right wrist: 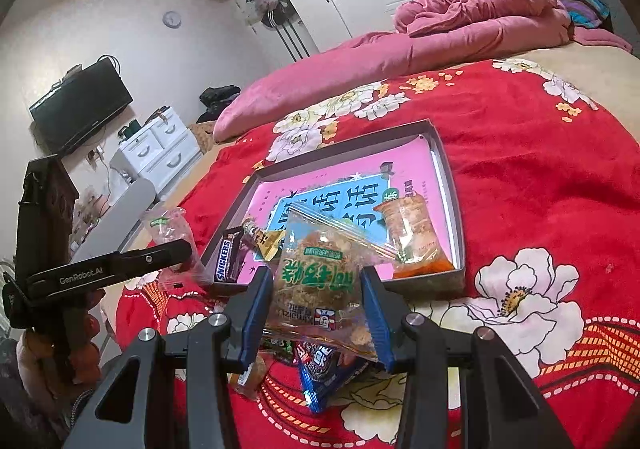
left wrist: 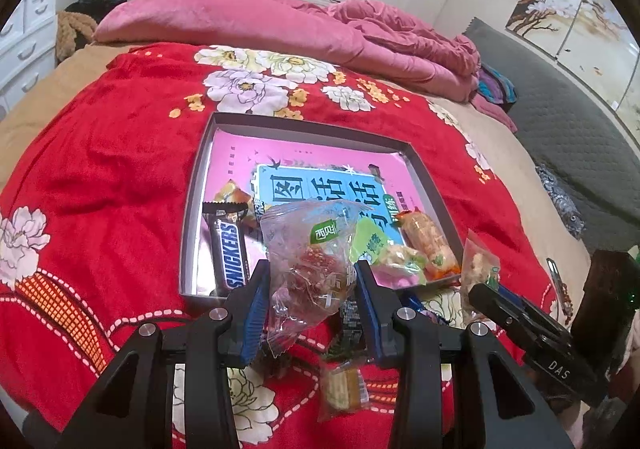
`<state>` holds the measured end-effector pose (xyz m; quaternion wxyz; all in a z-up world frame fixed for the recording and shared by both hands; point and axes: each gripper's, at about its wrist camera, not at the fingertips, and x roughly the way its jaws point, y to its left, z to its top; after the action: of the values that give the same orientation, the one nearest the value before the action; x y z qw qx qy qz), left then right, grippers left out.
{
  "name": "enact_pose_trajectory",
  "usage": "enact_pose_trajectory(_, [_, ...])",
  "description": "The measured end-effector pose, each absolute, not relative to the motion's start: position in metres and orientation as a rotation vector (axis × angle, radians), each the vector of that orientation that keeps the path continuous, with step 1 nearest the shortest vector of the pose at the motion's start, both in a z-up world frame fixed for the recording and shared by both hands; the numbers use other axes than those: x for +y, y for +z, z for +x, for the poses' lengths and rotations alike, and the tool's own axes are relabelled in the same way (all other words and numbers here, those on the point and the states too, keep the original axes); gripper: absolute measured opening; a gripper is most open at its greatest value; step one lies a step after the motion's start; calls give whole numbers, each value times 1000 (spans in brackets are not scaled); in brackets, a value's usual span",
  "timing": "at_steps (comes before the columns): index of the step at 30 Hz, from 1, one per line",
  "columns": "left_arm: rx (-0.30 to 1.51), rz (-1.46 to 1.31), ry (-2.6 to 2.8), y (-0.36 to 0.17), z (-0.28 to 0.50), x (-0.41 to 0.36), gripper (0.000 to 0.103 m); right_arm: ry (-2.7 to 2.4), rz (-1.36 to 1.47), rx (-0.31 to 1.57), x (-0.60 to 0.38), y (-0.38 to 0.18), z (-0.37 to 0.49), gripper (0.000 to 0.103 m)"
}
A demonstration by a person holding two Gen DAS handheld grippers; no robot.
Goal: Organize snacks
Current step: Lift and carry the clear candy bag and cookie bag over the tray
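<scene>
I hold a clear snack bag (left wrist: 310, 269) in the left gripper (left wrist: 311, 289) and a green-lettered pack (right wrist: 320, 281) in the right gripper (right wrist: 318, 297), both clamped, with the tray's (left wrist: 192, 209) near edge just ahead.

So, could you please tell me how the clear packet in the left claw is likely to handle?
The clear packet looks floppy: its film crinkles between the left claw. Probably light, being mostly air. Its glossy film may slip, so a gentle pinch seems wise.

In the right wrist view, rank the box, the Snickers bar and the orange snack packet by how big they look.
1. Box
2. Orange snack packet
3. Snickers bar; part of it is hidden behind the box wall.
</scene>
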<state>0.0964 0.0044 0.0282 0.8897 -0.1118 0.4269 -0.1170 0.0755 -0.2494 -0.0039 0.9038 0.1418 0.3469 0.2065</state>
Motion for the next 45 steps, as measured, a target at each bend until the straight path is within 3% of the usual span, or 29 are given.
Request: enact_pose_trajectory(45, [946, -159, -190, -13, 140, -18, 43, 336, 288, 689, -266, -6, 120, 45])
